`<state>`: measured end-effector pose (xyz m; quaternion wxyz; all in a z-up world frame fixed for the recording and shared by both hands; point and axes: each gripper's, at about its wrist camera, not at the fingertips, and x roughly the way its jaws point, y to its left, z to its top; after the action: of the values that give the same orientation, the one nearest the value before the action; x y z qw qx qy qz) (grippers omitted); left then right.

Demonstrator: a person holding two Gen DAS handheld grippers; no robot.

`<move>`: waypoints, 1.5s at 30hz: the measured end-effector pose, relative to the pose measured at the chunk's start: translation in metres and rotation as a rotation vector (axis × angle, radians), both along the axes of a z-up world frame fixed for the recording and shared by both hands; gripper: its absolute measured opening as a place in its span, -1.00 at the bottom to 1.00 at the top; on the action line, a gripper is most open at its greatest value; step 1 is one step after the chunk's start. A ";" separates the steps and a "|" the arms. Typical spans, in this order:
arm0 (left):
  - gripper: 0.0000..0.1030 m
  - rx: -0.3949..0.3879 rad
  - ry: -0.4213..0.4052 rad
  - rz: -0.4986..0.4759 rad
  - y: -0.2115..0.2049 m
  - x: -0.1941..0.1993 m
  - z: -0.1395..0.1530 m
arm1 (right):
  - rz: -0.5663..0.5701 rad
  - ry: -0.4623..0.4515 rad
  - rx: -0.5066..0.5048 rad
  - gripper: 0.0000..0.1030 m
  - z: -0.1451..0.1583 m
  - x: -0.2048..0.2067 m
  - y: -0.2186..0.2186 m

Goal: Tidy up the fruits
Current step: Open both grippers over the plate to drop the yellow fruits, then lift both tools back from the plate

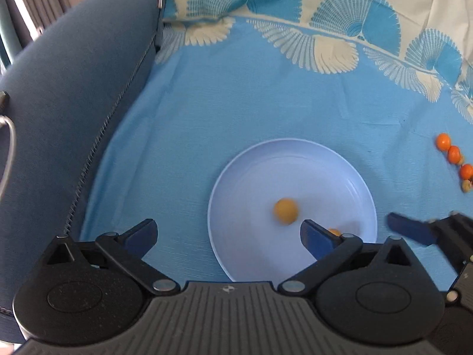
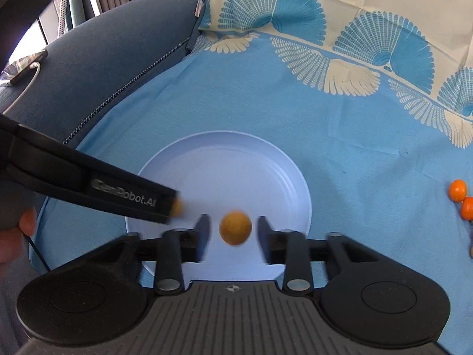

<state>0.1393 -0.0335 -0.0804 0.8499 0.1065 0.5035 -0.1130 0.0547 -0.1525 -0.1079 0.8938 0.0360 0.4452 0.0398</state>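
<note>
Blue cloth (image 1: 236, 103) with cream fan pattern along far edge, spread over the surface; dark blue zippered cushion (image 1: 74, 103) at left.

Pale blue plate (image 1: 340, 171), round, lying flat on the cloth, near centre.

Yellow round fruit (image 2: 235, 227), blurred, over the plate's near part, between the fingers of the right hand-held gripper (image 2: 233, 232) with a gap on each side; not pressed by either pad. Whether resting on the plate or in the air: cannot tell.

Second yellow fruit (image 1: 334, 232), smaller in view, on the plate, partly hidden behind the right finger of the left hand-held gripper (image 1: 227, 236).

Left hand-held gripper: jaws spread wide, nothing between them but plate and cloth. Right hand-held gripper: jaws parted, gripping nothing.

Orange fruits (image 1: 453, 153), three in a row, on the cloth at far right, well apart from the plate; small brownish item (image 1: 467, 185) just beside the nearest one.

Person's fingers (image 2: 26, 222) at left edge of right wrist view.
</note>
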 end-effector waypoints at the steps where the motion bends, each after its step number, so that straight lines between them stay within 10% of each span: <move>1: 0.99 0.015 -0.002 -0.002 0.000 -0.003 0.005 | -0.019 -0.006 0.001 0.47 0.005 -0.003 -0.002; 3: 0.99 0.016 -0.015 0.012 0.005 -0.010 0.013 | -0.045 -0.001 0.006 0.77 0.012 -0.011 -0.006; 17: 0.99 0.007 -0.071 0.111 0.052 -0.116 0.058 | -0.161 -0.118 0.039 0.95 0.073 -0.131 -0.012; 45: 0.99 0.000 -0.273 0.012 0.042 -0.197 0.112 | -0.165 -0.281 -0.008 0.99 0.117 -0.212 0.005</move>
<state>-0.0581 0.0088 0.0318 0.9112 0.1179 0.3837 -0.0924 -0.1576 -0.1473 0.0095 0.9477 0.0632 0.3113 -0.0311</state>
